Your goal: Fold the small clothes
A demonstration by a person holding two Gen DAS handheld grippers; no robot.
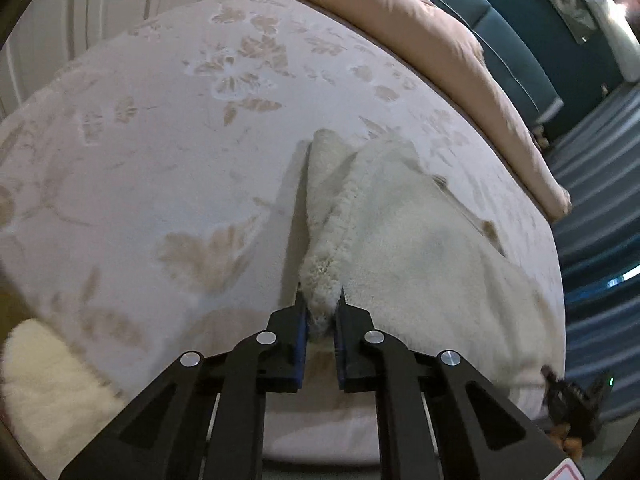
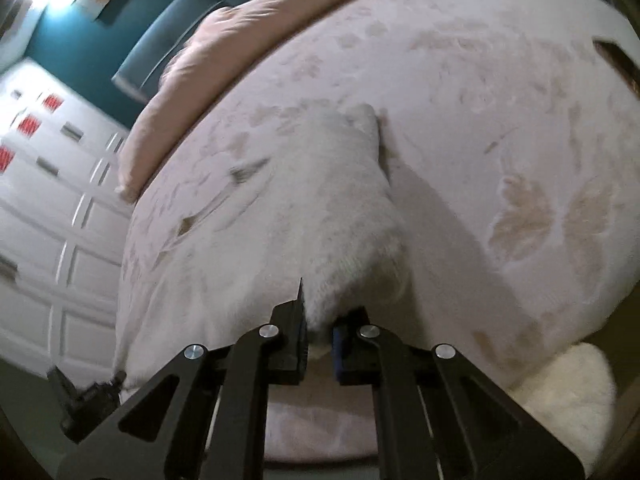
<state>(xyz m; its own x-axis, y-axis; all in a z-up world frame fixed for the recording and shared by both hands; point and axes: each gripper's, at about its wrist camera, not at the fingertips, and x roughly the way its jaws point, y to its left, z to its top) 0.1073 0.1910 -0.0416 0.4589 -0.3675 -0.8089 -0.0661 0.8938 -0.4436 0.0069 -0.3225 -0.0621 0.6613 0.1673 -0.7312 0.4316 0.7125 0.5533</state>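
Note:
A small cream fleece garment (image 1: pixel 408 232) lies partly lifted on the bed's pale leaf-patterned cover (image 1: pixel 168 128). My left gripper (image 1: pixel 321 300) is shut on its near fuzzy edge, which bunches between the blue pads. In the right wrist view the same garment (image 2: pixel 344 208) stretches away from my right gripper (image 2: pixel 320 308), which is shut on its near edge; fabric covers the right fingertip. The other gripper shows at the lower right of the left view (image 1: pixel 576 400) and the lower left of the right view (image 2: pixel 84 400).
A pink duvet (image 1: pixel 440 40) is piled along the bed's far side by a teal headboard (image 1: pixel 516 52). Another fluffy white item (image 1: pixel 48 384) lies at the bed's near corner and shows in the right view (image 2: pixel 560 392). White wardrobe doors (image 2: pixel 44 216) stand beyond the bed.

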